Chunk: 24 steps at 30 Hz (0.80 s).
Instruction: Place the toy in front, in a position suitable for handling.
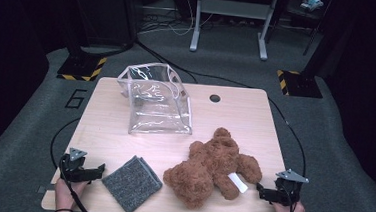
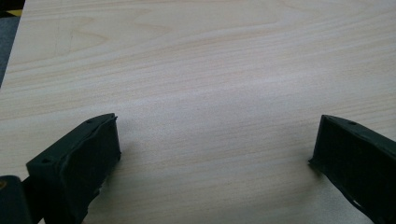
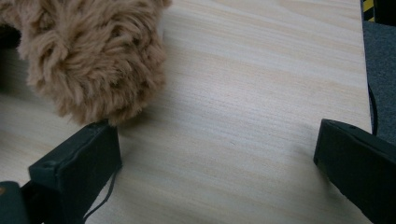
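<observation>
We hold our left gripper [image 1: 96, 172] low at the table's [image 1: 235, 112] near left corner, jaws spread wide over bare wood with nothing between them. A grey felt pouch [image 1: 131, 183] lies just beside it. Our right gripper [image 1: 262, 192] rests at the near right corner, jaws equally wide apart and empty; a brown teddy bear [image 1: 214, 168] lies on its side just beside it, its furry paw [image 3: 93, 56] close to one jaw. A clear plastic bag [image 1: 155, 99] stands farther back.
</observation>
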Tool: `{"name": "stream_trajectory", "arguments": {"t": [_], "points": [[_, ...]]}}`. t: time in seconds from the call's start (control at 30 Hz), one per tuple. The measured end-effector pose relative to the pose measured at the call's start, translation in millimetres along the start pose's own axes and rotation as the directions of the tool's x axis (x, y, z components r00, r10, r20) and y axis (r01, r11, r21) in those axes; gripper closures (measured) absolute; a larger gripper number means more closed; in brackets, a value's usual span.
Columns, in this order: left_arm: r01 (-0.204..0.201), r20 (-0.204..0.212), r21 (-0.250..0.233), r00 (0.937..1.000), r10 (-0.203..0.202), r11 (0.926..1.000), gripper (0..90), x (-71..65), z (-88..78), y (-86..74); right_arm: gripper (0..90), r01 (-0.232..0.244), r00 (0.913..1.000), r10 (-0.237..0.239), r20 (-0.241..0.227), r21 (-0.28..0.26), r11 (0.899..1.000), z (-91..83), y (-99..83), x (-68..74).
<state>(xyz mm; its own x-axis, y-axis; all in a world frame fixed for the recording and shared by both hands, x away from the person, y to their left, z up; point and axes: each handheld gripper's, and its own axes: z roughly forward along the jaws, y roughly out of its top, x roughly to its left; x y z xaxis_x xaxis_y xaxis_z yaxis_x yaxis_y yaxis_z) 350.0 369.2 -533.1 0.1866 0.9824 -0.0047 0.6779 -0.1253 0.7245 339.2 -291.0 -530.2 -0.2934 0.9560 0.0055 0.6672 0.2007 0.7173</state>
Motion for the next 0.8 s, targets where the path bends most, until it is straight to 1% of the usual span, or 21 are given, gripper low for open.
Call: {"name": "stream_trajectory", "arguments": {"t": [0.17, 0.37, 0.53, 0.6, 0.63, 0.67, 0.7, 0.73, 0.77, 0.8], "points": [[0.000, -0.006, 0.001, 1.0000, 0.000, 1.0000, 0.4, -0.4, -0.4, -0.1, 0.0, 0.000, 1.0000, 0.000, 0.000, -0.001, 1.000, -0.1, 0.0, 0.0], [-0.001, -0.004, 0.006, 1.0000, 0.001, 1.0000, 0.4, -0.3, -0.8, -0.2, 0.0, 0.000, 1.0000, 0.000, 0.000, -0.001, 1.000, -0.1, -0.1, 0.0], [0.014, -0.008, -0.006, 0.9999, -0.014, 0.9999, 0.3, -0.7, -0.2, -0.4, 0.0, 0.001, 1.0000, -0.001, 0.000, -0.001, 1.000, -0.1, -0.2, 0.0], [0.006, -0.007, -0.001, 1.0000, -0.006, 1.0000, 0.4, 0.3, -0.7, -0.4, 0.0, 0.001, 1.0000, -0.001, 0.000, -0.001, 1.000, -0.1, -0.1, 0.0], [0.010, -0.008, 0.002, 0.9999, -0.010, 1.0000, 0.4, 0.3, -1.0, -0.5, 0.0, 0.002, 1.0000, -0.002, 0.000, -0.001, 1.000, -0.1, -0.2, 0.0], [0.020, 0.003, 0.001, 0.9998, -0.020, 0.9998, 0.4, 1.2, -1.9, -0.8, 0.0, 0.002, 1.0000, -0.002, 0.000, -0.001, 1.000, -0.1, -0.1, 0.0], [0.024, 0.003, -0.005, 0.9997, -0.024, 0.9997, 0.6, 2.3, -2.2, -0.9, 0.0, 0.000, 1.0000, 0.000, 0.000, -0.001, 1.000, -0.1, 0.0, 0.0], [0.018, 0.003, 0.009, 0.9998, -0.018, 0.9998, 0.9, 4.1, -3.8, -0.1, 0.1, 0.000, 1.0000, 0.000, 0.000, -0.001, 1.000, -0.1, -0.1, 0.0], [0.032, 0.001, -0.001, 0.9995, -0.032, 0.9995, 0.9, 5.0, -4.8, 0.5, 0.1, 0.001, 1.0000, -0.001, 0.000, 0.001, 1.000, -0.1, -0.1, 0.0], [0.045, 0.012, -0.003, 0.9989, -0.045, 0.9990, 1.4, 6.7, -9.5, 4.5, 0.1, 0.002, 1.0000, -0.002, 0.000, 0.001, 1.000, -0.1, -0.1, 0.0]]}}
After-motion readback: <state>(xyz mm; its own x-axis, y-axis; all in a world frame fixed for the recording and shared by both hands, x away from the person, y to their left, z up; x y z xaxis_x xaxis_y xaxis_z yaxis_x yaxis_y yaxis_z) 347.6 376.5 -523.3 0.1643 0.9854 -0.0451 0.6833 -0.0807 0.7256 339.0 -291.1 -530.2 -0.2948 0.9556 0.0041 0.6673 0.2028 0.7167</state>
